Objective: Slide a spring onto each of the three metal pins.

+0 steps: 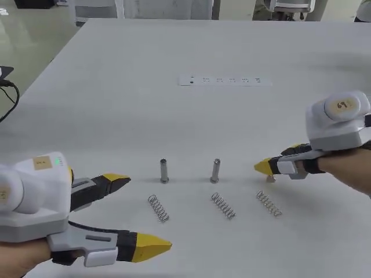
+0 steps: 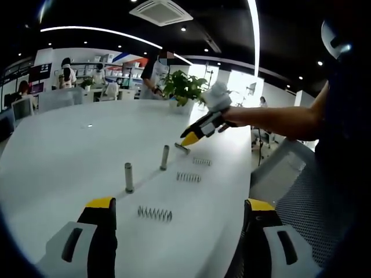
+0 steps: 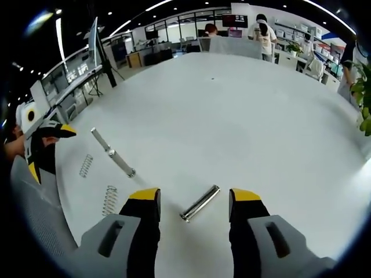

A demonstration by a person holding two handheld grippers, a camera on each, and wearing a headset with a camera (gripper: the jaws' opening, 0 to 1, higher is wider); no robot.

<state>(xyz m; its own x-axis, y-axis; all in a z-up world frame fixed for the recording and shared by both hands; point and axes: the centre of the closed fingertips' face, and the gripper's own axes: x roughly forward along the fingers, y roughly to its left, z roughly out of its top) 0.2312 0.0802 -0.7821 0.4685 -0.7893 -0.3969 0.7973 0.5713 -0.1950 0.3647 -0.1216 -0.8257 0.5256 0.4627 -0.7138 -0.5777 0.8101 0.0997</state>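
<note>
The released right tool (image 3: 194, 195) straddles a metal pin (image 3: 200, 202), probably to grasp it, while the released left tool (image 2: 181, 204) faces a spring (image 2: 155, 214) just ahead.

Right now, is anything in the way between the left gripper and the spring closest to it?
No, nothing visible. Only bare table lies between the open left gripper and that spring.

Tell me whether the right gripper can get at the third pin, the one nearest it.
Probably yes. The right gripper is open, and the pin lies in the gap between its fingers, with nothing else between them. The nearest spring lies off to one side.
</note>
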